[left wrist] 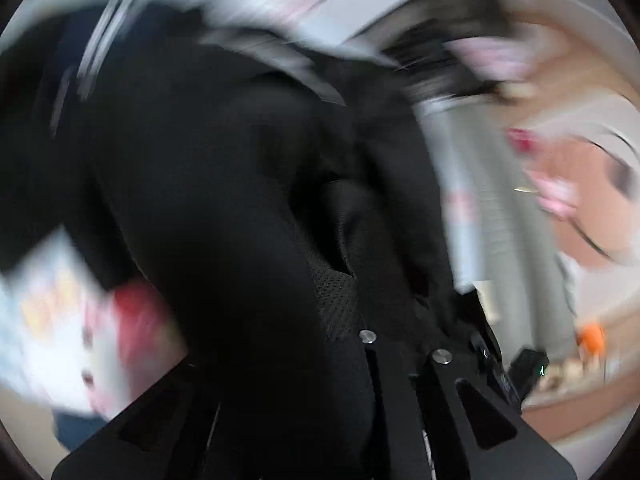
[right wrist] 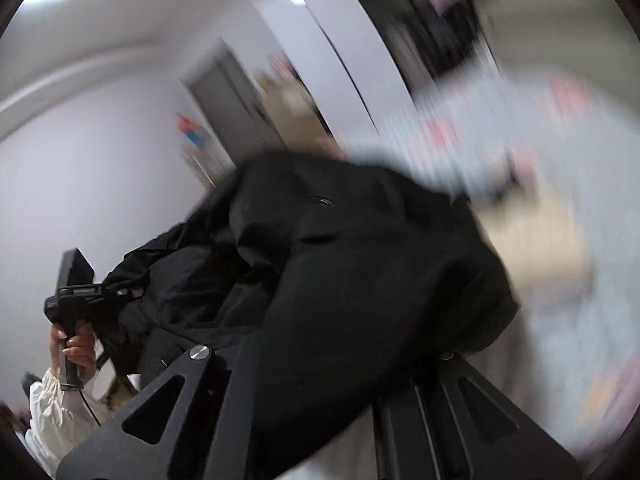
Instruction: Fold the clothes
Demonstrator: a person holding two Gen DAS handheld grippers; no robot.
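holding a black jacket [right wrist: 360,264] up in the air, both the left gripper [left wrist: 400,344] and the right gripper [right wrist: 324,356] pinch its cloth. the pictures are blurry. i think a weak pinch could let it slip down.

Matt black cloth garment [right wrist: 352,264]; matt black tongs [right wrist: 320,412].

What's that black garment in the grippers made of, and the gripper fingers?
Black garment: matte woven cloth, soft folds; a mesh-textured patch suggests lining, probably synthetic. Gripper fingers: flat black rigid plates with cut-outs and silver screws; metal or plastic, unclear.
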